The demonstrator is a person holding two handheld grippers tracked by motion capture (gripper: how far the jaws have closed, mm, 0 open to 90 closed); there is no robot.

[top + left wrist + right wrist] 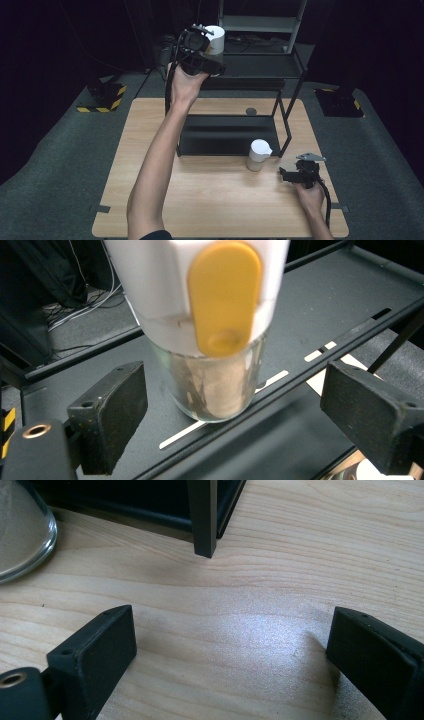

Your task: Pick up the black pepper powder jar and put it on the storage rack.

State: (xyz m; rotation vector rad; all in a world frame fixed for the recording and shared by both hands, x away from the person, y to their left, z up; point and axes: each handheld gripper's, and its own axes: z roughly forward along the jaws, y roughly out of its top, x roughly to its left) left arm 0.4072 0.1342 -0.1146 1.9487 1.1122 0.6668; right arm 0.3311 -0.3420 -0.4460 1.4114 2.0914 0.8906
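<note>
Glass jar (215, 385) stood upright on the rack's upper shelf (320, 315), so I had the left gripper (235, 415) spread clear around it, while my right gripper (230, 650) rested open over the table (280, 580).

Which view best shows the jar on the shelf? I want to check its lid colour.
The left gripper view: the jar stands close up on the black shelf, white lid with a yellow tab, clear glass below. The high view shows its white top, partly behind the left claw. The right gripper view looks at the table.
</note>
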